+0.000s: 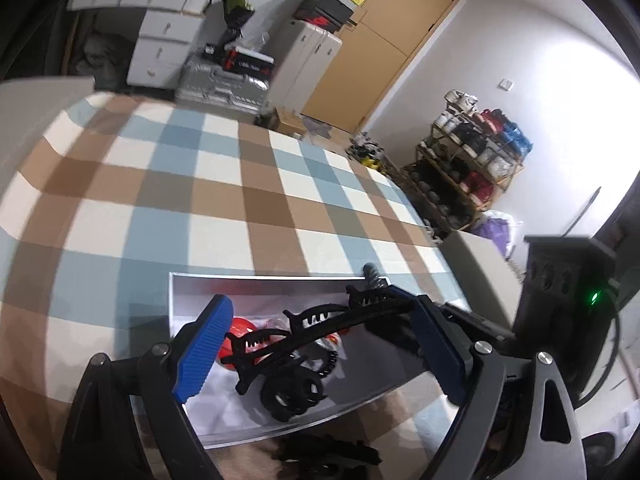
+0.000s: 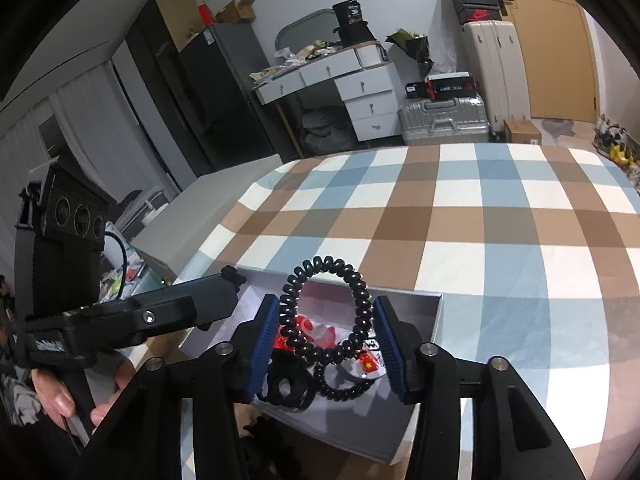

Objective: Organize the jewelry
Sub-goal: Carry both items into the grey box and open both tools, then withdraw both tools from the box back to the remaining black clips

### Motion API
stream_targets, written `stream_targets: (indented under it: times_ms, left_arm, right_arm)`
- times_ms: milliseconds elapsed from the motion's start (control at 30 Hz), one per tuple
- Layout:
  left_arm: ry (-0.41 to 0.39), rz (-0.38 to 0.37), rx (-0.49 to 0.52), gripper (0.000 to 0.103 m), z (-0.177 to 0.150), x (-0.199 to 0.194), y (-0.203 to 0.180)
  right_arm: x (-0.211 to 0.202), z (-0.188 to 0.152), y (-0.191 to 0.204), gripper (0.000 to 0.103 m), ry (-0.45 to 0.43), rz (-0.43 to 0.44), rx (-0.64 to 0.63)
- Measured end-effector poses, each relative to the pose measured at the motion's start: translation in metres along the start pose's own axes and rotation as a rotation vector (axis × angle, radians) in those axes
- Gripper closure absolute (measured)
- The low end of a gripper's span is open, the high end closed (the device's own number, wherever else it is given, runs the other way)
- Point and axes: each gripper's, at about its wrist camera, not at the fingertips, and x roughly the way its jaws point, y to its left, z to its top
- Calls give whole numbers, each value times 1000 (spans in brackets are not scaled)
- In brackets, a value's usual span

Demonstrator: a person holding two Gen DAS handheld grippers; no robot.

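The left gripper (image 1: 312,298) stood with its two ribbed blue pads (image 1: 204,344) spread wide. One long black curved plastic hair band with comb teeth (image 1: 320,330) ran slantwise between them, its upper end against the right-hand pad. Whether the pads pinched it could not be told.

The right gripper (image 2: 326,300) had its jaws partly spread around one black spiral coil hair tie (image 2: 324,266). The tie stood upright in a twisted loop, its top above the pad tips. Its left side lay against the left pad, and a narrow gap showed at the right pad.

Both grippers hung over one shallow white rectangular open box (image 2: 436,320) in the lower middle of each frame. In the box lay one thick black ribbed ring tie (image 1: 290,396), some red pieces (image 1: 244,326) and a clear piece (image 2: 322,334). The box sat on the desk, which was covered by a cloth checked in brown, pale blue and white (image 1: 240,184). A few more black hair pieces (image 1: 328,456) lay on the cloth just in front of the box, at the bottom edge.

Only the left view showed the hair band along its whole length. Only the right view showed a small red flag badge with yellow stars (image 2: 369,365) in the box. It also showed a person's hand (image 2: 60,396) at the lower left, holding the left gripper's handle.
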Motion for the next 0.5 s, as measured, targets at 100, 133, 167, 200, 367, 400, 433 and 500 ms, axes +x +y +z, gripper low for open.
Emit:
stream_targets:
  times_ms: [100,133,167,200,367,400,433,500]
  left_arm:
    - [31,-36,-35,15,3,2,6]
    - [37,-33,-38,15,3,2,6]
    - [34,-24,-40,15,3,1,6]
    - [30,-20,-41,13,2,0,7]
    - [28,-5,-44,7,1,-8,4]
    - [23,3,-38,7,0,-10,2]
    - [15,15,-29,7,-1,-14,-1]
    - [-2,31,-20,7,-3,-20,-4]
  right_arm:
    - [-4,-3,0,32,-11,-3,4]
    - [-6,-4,0,32,-14,-14,0]
    - [-7,-4,0,32,-15,-18,-2]
    - [-9,-6,0,31,-17,-24,-2]
    - [-27,-11,3,31,-26,-48,-9]
    - [-32,-12,4,30,-33,-60,-17]
    - [-36,-13,5,30,-40,-66,-22]
    - [-48,-15,8,29,-59,-70,-25]
